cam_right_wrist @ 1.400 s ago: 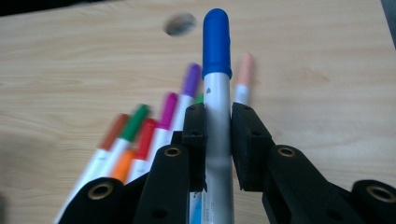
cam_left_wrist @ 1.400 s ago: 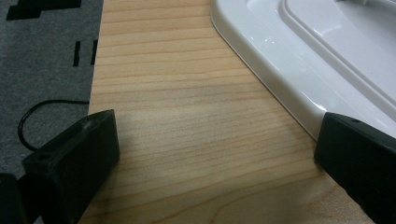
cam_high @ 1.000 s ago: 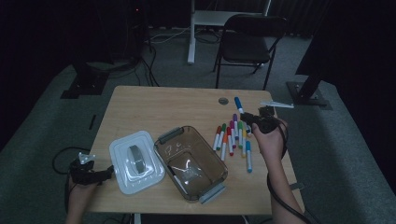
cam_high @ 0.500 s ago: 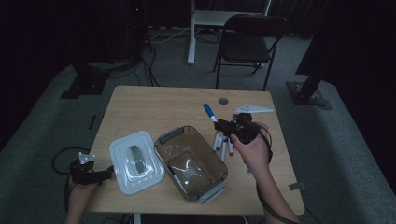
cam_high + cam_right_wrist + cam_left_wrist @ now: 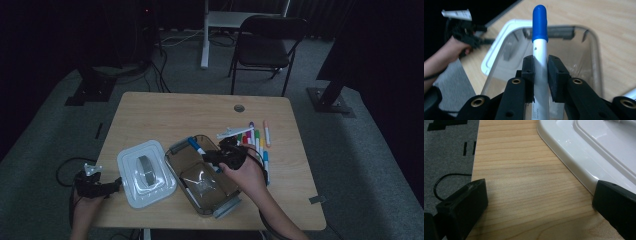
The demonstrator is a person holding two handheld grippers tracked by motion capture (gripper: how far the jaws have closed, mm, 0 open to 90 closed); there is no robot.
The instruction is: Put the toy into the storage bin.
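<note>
My right gripper [image 5: 212,157] [image 5: 540,66] is shut on a white marker with a blue cap [image 5: 539,47] [image 5: 196,146], held over the clear plastic box [image 5: 186,160] [image 5: 594,57] in the middle of the table. The cap points toward the box's far left corner. Several more markers [image 5: 257,137] lie side by side to the right of the box. The box's white lid [image 5: 145,192] [image 5: 584,157] lies flat to its left. At the table's front left corner rests my left gripper [image 5: 112,184] [image 5: 540,202], open, its jaws wide apart over bare wood beside the lid's corner.
The wooden table [image 5: 175,112] has a cable hole [image 5: 239,107] near its far edge. A black chair [image 5: 265,50] and stand bases sit on the grey carpet beyond. A cable [image 5: 441,185] trails on the floor off the table's left edge.
My right gripper has carried the blue-capped marker leftward from the row of markers to above the clear box. The left gripper has stayed put.
</note>
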